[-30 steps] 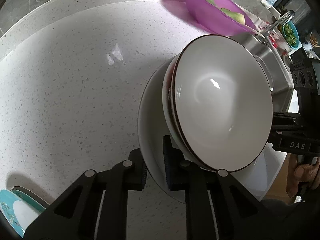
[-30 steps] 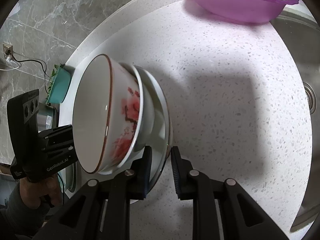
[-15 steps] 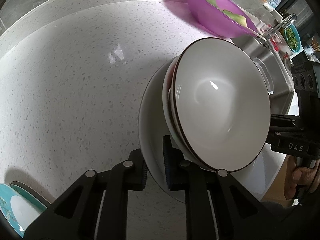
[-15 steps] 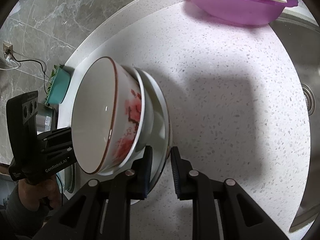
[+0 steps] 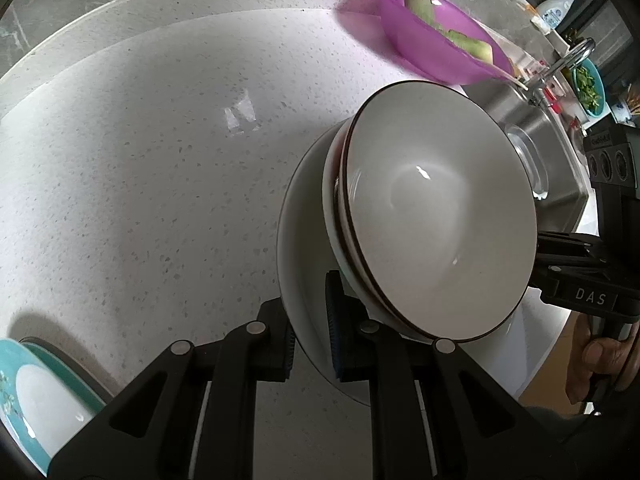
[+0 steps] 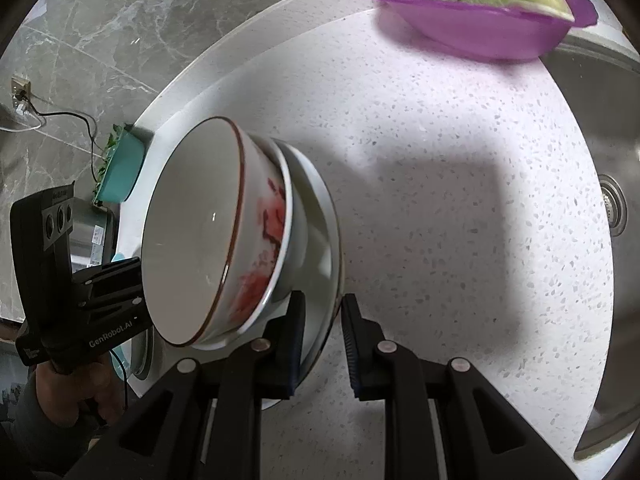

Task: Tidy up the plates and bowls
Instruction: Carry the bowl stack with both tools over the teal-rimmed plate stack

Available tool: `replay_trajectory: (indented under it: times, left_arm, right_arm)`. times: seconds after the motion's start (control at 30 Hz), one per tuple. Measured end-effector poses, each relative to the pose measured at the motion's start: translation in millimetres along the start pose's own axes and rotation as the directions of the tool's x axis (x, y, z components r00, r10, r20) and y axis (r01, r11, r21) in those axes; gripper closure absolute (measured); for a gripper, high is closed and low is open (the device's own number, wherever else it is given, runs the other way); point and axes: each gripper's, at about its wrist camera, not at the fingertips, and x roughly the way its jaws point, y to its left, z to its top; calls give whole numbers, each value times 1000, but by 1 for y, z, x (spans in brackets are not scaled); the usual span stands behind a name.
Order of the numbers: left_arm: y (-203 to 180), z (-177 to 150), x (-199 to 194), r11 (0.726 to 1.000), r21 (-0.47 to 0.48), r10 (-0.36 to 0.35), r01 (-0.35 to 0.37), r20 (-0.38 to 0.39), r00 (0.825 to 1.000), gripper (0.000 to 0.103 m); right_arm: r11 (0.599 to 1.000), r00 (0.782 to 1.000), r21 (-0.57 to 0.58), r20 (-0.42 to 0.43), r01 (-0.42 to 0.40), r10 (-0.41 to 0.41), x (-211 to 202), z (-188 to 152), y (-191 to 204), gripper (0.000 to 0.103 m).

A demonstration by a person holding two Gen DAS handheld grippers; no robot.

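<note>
A white plate (image 5: 304,240) carries two nested bowls and hangs tilted above the speckled counter. The top bowl (image 5: 440,216) is white inside with a brown rim; the right wrist view shows red flowers on its side (image 6: 272,216). My left gripper (image 5: 310,320) is shut on the plate's near rim. My right gripper (image 6: 322,320) is shut on the opposite rim of the same plate (image 6: 324,232). Each view shows the other gripper's black body behind the bowls, held by a hand (image 5: 600,364).
A purple basin (image 5: 432,40) with green vegetable pieces sits at the counter's far side beside the steel sink (image 6: 600,120) and faucet (image 5: 572,60). Teal plates (image 5: 36,400) lie at the lower left. A teal container (image 6: 124,168) stands by the wall.
The plate with its bowls has barely drifted over the counter. Both grippers keep the same hold on the plate's rim.
</note>
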Motion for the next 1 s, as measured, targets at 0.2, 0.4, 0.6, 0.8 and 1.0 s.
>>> replay_trajectory:
  times: [0.2, 0.4, 0.6, 0.8, 1.0]
  left_arm:
    - [-4, -8, -25, 999, -31, 28, -27, 41, 999, 92]
    - [-10, -22, -51, 995, -80, 66, -59, 84, 994, 92]
    - [-8, -45, -80, 985, -145, 111, -94, 112, 988, 92]
    - [1, -66, -106, 974, -195, 141, -114, 130, 981, 92]
    - [23, -85, -136, 967, -224, 156, -120, 153, 976, 92]
  right_arm:
    - [998, 1000, -54, 4, -15, 15, -12, 2, 11, 82]
    - [991, 999, -128, -3, -37, 37, -24, 5, 27, 82]
    - [978, 998, -200, -24, -66, 63, -31, 5, 41, 82]
    - [964, 996, -252, -44, -89, 80, -29, 5, 61, 82]
    - [951, 994, -292, -53, -102, 90, -31, 4, 90, 82]
